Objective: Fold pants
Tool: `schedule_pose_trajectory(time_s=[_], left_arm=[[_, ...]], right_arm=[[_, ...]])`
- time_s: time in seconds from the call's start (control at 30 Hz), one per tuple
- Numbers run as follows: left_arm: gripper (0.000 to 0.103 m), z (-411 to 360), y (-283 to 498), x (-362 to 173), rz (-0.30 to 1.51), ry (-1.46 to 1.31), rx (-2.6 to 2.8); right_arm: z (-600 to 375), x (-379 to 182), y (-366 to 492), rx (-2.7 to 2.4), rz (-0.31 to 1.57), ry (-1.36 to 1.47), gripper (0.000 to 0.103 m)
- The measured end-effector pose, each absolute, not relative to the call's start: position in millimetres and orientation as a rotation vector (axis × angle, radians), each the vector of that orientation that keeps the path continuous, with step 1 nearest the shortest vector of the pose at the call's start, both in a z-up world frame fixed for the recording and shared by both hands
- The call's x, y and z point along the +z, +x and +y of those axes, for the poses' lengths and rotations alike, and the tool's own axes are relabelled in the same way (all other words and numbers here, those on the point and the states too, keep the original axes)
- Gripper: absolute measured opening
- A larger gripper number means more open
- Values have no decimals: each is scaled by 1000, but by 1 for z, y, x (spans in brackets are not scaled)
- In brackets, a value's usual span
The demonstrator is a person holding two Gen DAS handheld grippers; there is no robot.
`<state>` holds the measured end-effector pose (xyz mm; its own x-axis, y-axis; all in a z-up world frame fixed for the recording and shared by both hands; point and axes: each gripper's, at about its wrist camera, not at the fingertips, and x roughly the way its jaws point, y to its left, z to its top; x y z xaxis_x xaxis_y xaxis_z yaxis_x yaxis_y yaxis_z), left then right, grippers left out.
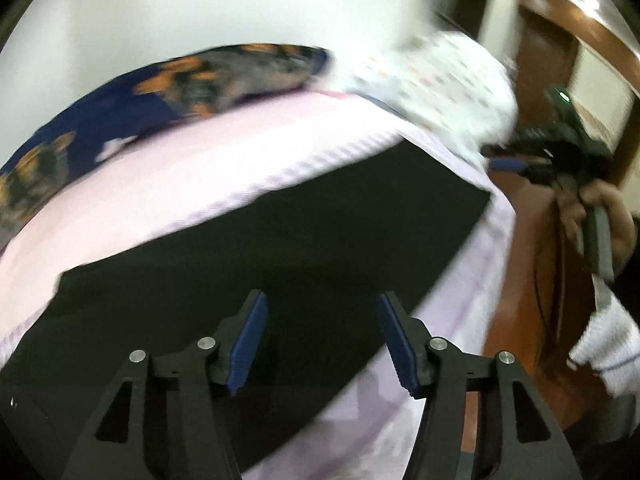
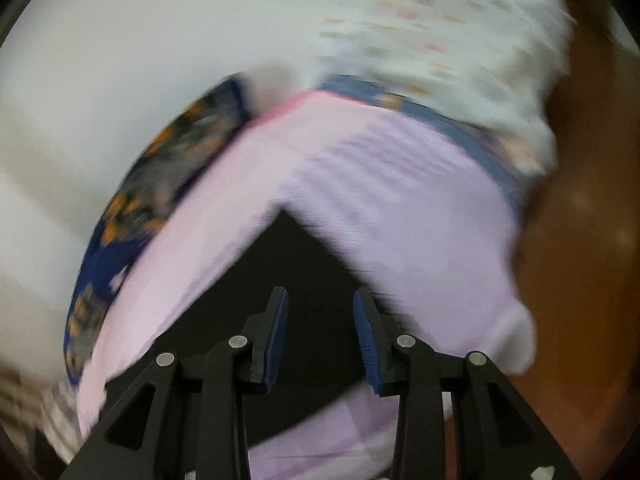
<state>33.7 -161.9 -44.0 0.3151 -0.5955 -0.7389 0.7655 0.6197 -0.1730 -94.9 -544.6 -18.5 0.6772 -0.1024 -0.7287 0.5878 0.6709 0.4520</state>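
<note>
Hovering left gripper [image 1: 320, 340], jaws apart

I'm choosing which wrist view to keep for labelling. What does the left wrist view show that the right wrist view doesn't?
Only the left wrist view shows the right gripper held in the person's hand, plus a white knit sleeve. Only the right wrist view shows that gripper's open jaws from behind, over a corner of the black pants. Both show the pants, the pink sheet, the patterned blue blanket and the spotted white cloth.
</note>
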Motion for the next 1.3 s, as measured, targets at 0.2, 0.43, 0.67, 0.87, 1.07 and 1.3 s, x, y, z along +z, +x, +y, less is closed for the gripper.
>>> schedule_pose_trajectory(time_s=[0.2,0.43,0.67,0.87,1.07,1.3], left_arm=[[59,-73,85,-45,840,109,-583],[59,21,115,-69,857,38,-295],[59,67,123,-106,924,-17,-223],[59,66,120,-114,910,-2,-251],[59,67,122,-113,905,12,-267],[59,76,127,-104,889,-36,-266]], right_arm=[[-442,-2,8,-62,830,548,33],[-296,-16,115,317,986,400,33],[-188,-36,169,531,1097,246,33],[-153,-60,202,585,1168,165,38],[-137,-81,211,650,1222,125,31],[-136,-75,220,611,1154,125,5]])
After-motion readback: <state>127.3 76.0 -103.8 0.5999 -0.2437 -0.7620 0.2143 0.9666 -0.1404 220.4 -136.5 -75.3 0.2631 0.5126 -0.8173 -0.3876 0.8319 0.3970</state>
